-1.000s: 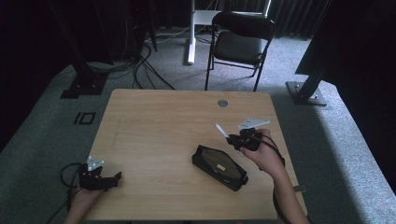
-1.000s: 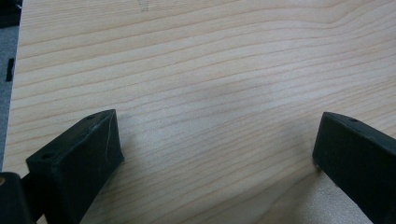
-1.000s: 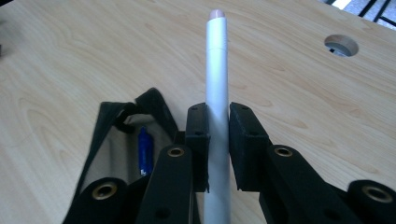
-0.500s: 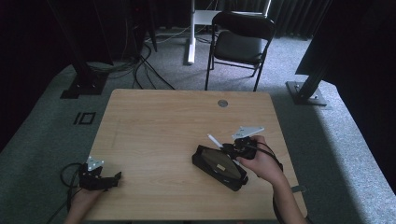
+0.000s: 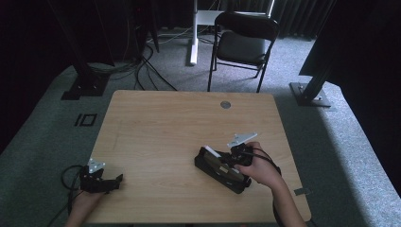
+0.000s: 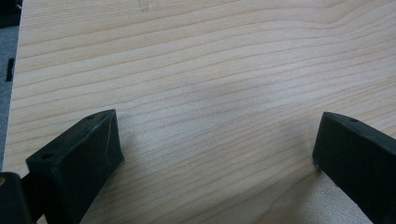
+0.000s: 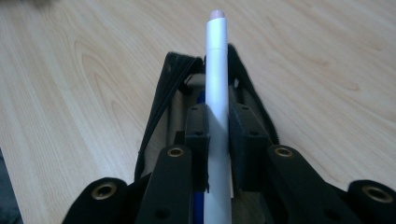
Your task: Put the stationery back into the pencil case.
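Note:
My right gripper is shut on a white pen, which it holds by the shaft just over an open black pencil case at the table's right front. In the right gripper view the pen runs straight out between the pads of that gripper, its tip over the far end of the case. Something blue lies inside the case. My left gripper rests at the table's front left corner. Its jaws stand wide apart over bare wood.
The wooden table has a round grommet near its far edge. A black folding chair stands behind it. Cables and stand bases lie on the grey floor around it.
My right gripper has carried the white pen down and to the left, from above the table beside the case to right over the open case. The left gripper has not moved.

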Tool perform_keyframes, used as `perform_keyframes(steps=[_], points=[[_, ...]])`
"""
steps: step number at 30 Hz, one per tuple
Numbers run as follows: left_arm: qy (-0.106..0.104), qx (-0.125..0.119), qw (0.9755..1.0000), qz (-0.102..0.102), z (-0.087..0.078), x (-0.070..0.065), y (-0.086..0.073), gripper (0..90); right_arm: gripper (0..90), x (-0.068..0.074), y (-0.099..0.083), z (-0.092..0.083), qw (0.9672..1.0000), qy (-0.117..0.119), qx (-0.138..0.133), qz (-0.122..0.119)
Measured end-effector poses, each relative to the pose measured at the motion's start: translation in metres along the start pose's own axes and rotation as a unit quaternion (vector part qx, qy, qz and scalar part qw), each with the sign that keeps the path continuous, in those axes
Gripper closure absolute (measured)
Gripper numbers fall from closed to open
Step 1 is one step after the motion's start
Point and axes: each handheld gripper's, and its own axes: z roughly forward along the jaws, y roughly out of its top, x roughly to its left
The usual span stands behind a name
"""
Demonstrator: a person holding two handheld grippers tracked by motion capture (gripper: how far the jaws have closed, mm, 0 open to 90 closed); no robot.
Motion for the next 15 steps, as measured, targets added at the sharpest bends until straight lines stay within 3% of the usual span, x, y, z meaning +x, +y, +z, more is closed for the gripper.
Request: perform_keyframes(steps=[2,15], points=[[0.000,0.000,1.0000,0.000,0.000,0.000,0.000,1.4,78.6,0.000,0.000,0.002,1.0000,-0.001,0.000,-0.001],[0.000,0.001,1.0000,0.001,0.000,0.000,0.000,1.4,78.6,0.002,-0.007,0.026,0.9979,0.009,0.062,-0.015]])
